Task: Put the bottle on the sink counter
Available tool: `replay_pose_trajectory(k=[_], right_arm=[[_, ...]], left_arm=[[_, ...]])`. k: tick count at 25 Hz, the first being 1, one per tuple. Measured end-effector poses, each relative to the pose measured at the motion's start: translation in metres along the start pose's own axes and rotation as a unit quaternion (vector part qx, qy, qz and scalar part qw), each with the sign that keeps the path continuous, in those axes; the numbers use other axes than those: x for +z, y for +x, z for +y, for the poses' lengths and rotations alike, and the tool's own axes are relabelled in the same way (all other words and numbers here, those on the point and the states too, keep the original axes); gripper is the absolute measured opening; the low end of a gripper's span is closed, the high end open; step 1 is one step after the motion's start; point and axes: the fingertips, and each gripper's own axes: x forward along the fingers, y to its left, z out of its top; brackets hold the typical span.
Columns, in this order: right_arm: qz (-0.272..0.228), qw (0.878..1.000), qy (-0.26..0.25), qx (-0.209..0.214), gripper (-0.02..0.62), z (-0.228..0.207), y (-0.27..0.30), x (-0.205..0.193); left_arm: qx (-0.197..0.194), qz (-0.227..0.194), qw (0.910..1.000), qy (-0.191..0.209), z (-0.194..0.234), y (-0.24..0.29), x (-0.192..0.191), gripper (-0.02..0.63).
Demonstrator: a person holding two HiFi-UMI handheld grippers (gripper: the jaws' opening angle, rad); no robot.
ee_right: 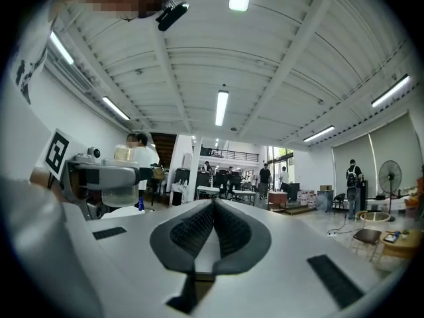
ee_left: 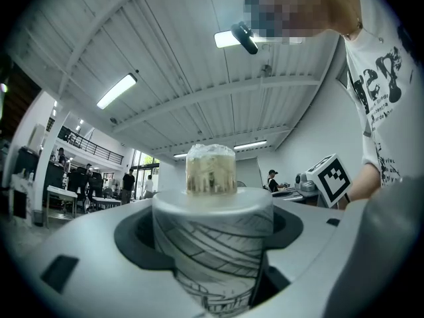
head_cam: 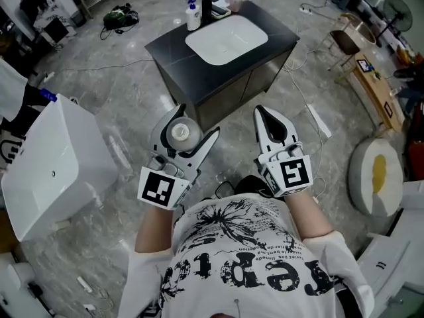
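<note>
A white bottle (head_cam: 180, 133) with a black line pattern and a clear cap stands upright between the jaws of my left gripper (head_cam: 197, 121), which is shut on it and holds it in the air above the floor. In the left gripper view the bottle (ee_left: 213, 234) fills the gap between the grey pads. My right gripper (head_cam: 264, 115) hangs beside it, shut, with its ribbed pads (ee_right: 199, 227) touching and nothing between them. The sink counter (head_cam: 173, 48), a dark cabinet with a white basin (head_cam: 226, 38), stands ahead of both grippers.
On the counter's far edge stand a white pump bottle (head_cam: 193, 15) and a black faucet (head_cam: 207, 8). A white tub (head_cam: 46, 167) sits on the floor at the left. A round white and yellow object (head_cam: 376, 176), a wooden table (head_cam: 374, 88) and a chair (head_cam: 344, 42) are at the right.
</note>
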Motion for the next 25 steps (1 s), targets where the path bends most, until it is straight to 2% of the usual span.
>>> replay_pose_trajectory(k=[8,15,25], right_arm=[[-0.003,0.999,0.015,0.052,0.015,-0.027,0.061,-0.023],[-0.011,0.992,0.026,0.120,0.014,-0.110,0.169,-0.041],[-0.004,0.971,0.028,0.239,0.015,-0.224,0.333,-0.046]], left_arm=[[0.033,0.004,0.9995,0.002,0.032,0.046,-0.021,0.348],[0.095,0.012,0.9953,0.016,0.089,0.150,-0.048,0.348],[0.221,0.030,0.9745,0.022,0.189,0.295,-0.072,0.348]])
